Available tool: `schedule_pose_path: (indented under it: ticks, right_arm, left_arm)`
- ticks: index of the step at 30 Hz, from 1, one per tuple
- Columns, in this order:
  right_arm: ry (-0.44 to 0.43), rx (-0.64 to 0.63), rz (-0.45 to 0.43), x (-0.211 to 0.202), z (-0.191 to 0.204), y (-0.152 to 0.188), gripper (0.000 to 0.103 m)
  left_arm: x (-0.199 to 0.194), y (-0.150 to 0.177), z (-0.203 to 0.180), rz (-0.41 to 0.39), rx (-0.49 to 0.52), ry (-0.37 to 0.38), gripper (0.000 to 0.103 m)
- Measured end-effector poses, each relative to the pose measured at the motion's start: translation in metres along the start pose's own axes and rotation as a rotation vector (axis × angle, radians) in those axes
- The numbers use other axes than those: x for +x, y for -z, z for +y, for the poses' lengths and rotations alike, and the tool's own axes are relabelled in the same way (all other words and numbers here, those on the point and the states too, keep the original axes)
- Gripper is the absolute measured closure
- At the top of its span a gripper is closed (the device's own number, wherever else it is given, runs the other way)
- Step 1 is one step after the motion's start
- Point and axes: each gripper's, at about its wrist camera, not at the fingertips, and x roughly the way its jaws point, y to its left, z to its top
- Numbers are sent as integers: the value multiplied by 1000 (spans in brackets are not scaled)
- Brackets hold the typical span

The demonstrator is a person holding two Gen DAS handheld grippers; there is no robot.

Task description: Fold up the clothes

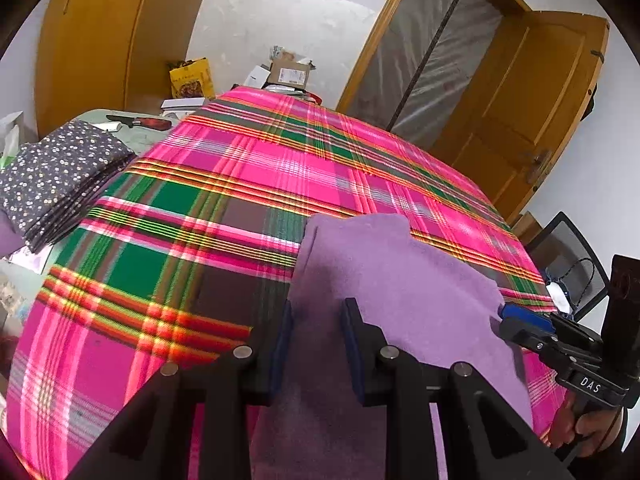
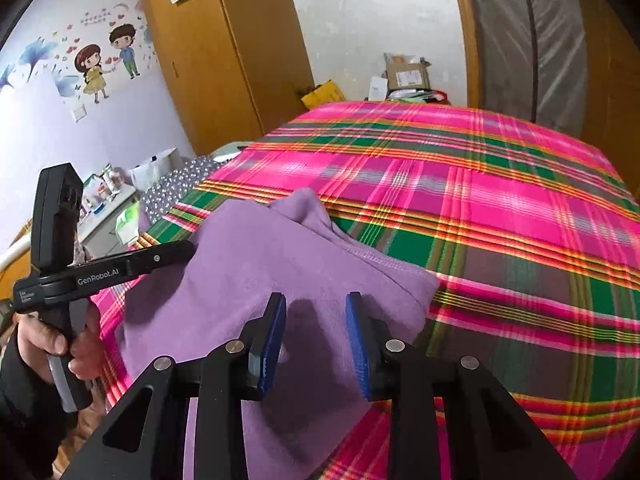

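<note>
A purple fleece garment [image 1: 400, 280] [image 2: 260, 272] lies on the near part of a bed covered with a pink and green plaid blanket [image 1: 240, 168] [image 2: 480, 200]. My left gripper [image 1: 319, 308] [image 2: 188, 250] stands at the garment's left edge, jaws apart, with purple cloth showing in the gap between the pads; no pinch is visible. My right gripper [image 2: 316, 304] [image 1: 506, 314] hovers over the garment's right part with its blue pads apart, and their shadows fall on the cloth. A person's hand [image 2: 80, 352] holds the left gripper's handle.
A folded stack of dark flowered cloth [image 1: 60, 176] [image 2: 176, 188] sits at the bed's left side. Cardboard boxes [image 1: 288, 74] pile up beyond the far end. A wooden door [image 1: 520, 100] and a black chair [image 1: 568, 256] stand to the right, a cluttered side table [image 2: 108, 208] to the left.
</note>
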Motion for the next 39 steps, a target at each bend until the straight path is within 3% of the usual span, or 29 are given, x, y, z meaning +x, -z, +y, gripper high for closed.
schedule_pose_path:
  ticks: [7,14,20,26,29,35,39]
  right_arm:
    - [-6,6,-14,-24,8,15,70]
    - [-27,-6,26,-28,8,38,70]
    - [-44,21,1,-41,3,40,70]
    - [-66,62,7,-50,-7,49,70]
    - [-80,101,22,-50,-15,53,69]
    - [-136,243,21,-52,-38,56,59]
    - [-165,309,32,-50,-48,59,59]
  left_arm:
    - [-30,16,-4,-33,-9,9,77]
    - [-30,37,-1,-16,-15,33,77]
    - [-40,39,-4,-13,-37,48,77]
    - [-62,45,7,-45,-49,13,77]
    - [-69,44,20,-53,-81,-1,77]
    - [-73,41,50,-13,-186,47,77]
    - [-71,42,51,-3,-183,65,77]
